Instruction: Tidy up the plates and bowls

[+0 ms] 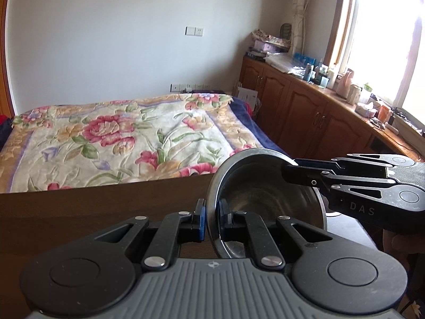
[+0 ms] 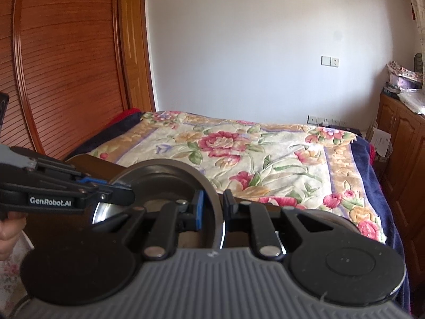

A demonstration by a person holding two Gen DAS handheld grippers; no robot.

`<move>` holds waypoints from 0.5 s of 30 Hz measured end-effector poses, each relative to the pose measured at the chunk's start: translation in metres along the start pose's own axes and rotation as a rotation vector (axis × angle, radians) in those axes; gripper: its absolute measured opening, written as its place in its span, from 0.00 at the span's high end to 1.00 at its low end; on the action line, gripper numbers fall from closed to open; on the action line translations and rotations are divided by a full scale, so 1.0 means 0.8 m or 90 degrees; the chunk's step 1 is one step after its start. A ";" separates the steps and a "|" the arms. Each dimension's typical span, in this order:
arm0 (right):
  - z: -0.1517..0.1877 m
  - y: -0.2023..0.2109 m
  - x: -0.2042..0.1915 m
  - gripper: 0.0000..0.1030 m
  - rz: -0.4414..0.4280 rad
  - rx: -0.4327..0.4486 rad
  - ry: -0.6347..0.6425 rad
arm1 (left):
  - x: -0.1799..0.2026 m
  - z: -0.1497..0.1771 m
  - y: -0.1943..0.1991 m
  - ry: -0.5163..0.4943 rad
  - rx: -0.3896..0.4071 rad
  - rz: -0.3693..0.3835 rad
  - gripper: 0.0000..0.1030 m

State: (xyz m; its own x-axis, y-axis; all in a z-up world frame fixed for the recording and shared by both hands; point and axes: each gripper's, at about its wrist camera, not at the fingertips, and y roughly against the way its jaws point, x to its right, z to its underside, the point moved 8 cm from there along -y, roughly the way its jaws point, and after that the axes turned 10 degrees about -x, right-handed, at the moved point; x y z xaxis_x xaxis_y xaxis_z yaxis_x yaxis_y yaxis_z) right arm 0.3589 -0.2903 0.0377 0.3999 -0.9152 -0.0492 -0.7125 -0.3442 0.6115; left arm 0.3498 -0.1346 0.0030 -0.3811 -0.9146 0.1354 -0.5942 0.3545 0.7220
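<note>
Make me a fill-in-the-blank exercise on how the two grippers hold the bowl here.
1. The bowl is made of ____.
2. The left gripper has its jaws shut on the bowl's ____.
3. The right gripper grips the ____ bowl.
4. Behind the bowl lies a bed with a ____-patterned blanket.

Missing words: metal; rim; same; flower

Both wrist views bedward, perhaps sharing bowl (image 1: 265, 191)

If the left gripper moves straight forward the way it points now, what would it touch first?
The left gripper already clamps the rim of the steel bowl, so the bowl travels with it. Straight ahead, the brown wooden board at the foot of the bed comes first, then the floral blanket. Depth is uncertain; height may let it pass above.
</note>
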 end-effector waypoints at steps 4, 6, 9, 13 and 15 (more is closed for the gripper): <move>0.001 0.017 0.000 0.83 -0.005 0.009 -0.008 | 0.008 0.001 0.017 -0.009 0.010 0.004 0.91; 0.003 0.026 -0.003 0.83 -0.003 0.013 -0.007 | 0.011 0.003 0.026 -0.014 0.014 0.008 0.91; 0.004 0.034 -0.008 0.83 0.003 0.017 -0.001 | 0.018 0.008 0.039 -0.021 0.020 0.008 0.91; 0.008 0.047 -0.013 0.83 0.009 0.024 0.004 | 0.025 0.015 0.054 -0.029 0.027 0.010 0.91; 0.010 0.054 -0.016 0.83 0.009 0.027 0.003 | 0.029 0.020 0.060 -0.034 0.029 0.012 0.91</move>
State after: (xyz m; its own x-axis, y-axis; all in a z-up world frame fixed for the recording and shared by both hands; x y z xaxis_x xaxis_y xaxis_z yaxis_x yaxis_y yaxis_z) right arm 0.3181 -0.2953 0.0586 0.3922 -0.9191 -0.0369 -0.7418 -0.3398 0.5781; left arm 0.3013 -0.1353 0.0298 -0.4289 -0.8964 0.1115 -0.6179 0.3812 0.6877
